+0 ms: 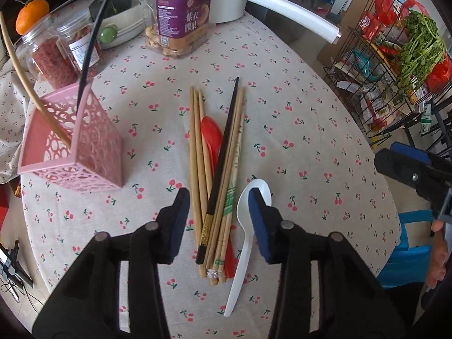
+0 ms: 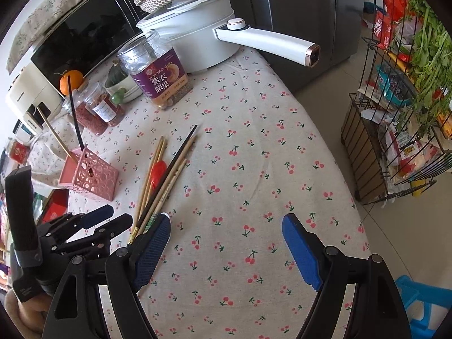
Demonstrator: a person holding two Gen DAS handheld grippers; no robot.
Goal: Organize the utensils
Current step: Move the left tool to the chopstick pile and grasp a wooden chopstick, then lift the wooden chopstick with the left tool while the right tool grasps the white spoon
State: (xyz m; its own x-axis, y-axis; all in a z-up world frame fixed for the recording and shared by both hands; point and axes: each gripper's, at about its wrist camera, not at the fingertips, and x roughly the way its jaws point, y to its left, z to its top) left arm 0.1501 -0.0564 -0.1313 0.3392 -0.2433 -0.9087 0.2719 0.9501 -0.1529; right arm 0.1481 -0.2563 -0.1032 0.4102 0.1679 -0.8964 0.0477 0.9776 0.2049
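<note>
Left gripper (image 1: 219, 206) jaws apart, straddling chopstick bundle (image 1: 219, 175); pink holder (image 1: 93, 147) at ten o'clock; right gripper (image 2: 226, 227) jaws apart over cherry tablecloth (image 2: 254, 147).

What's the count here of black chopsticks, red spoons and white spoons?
Black chopsticks: 2, one in the pile and one standing in the pink holder
Red spoon: 1
White spoon: 1
Total: 4
</note>
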